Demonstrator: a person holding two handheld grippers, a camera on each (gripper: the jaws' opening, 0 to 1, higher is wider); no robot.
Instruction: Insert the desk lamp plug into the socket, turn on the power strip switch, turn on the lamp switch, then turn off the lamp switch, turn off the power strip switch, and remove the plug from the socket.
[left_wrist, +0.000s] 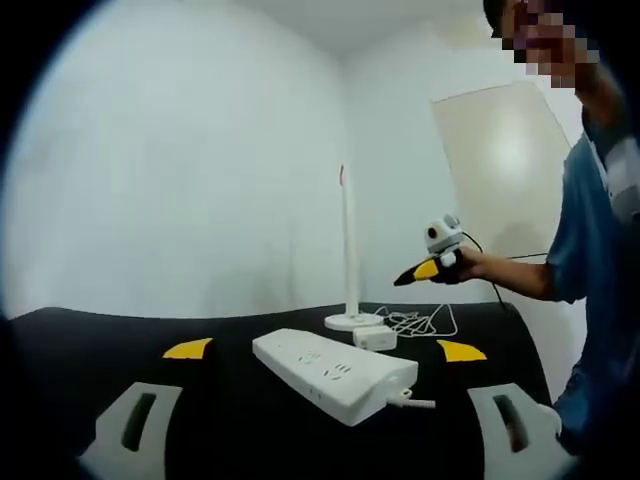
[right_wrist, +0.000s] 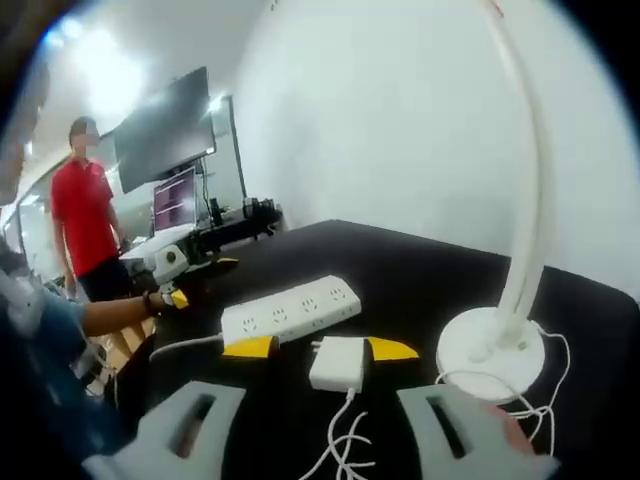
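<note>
your left gripper (left_wrist: 325, 352) hangs low over the black counter (left_wrist: 120, 335), its yellow-tipped jaws spread wide and holding nothing. between them in the left gripper view lies the white power strip (left_wrist: 335, 373), set at an angle on the counter, its cable leaving the near right end. just behind the strip sits the white plug adapter (left_wrist: 376, 338), lying loose beside the lamp's round base and not in any socket. the desk lamp (left_wrist: 348, 250) stands upright behind it, a thin white stem with a red mark at the top. a loose tangle of white cord (left_wrist: 422, 321) lies to the right of the base.

your right gripper (left_wrist: 428, 268) shows in that same view, held in your hand above the counter's far right edge, well apart from the strip.

in the right gripper view, your right gripper (right_wrist: 320, 348) has its jaws open too, empty, with the plug adapter (right_wrist: 338, 364) lying between the two yellow tips. the power strip (right_wrist: 290, 310) lies just beyond it, and the lamp's base (right_wrist: 490, 350) sits to the right with cord (right_wrist: 345, 445) trailing toward you. your left gripper (right_wrist: 170, 265) appears at the left edge of the counter (right_wrist: 420, 270). a person in a red shirt (right_wrist: 85, 220) stands further back near a dark monitor (right_wrist: 165, 130).
</note>
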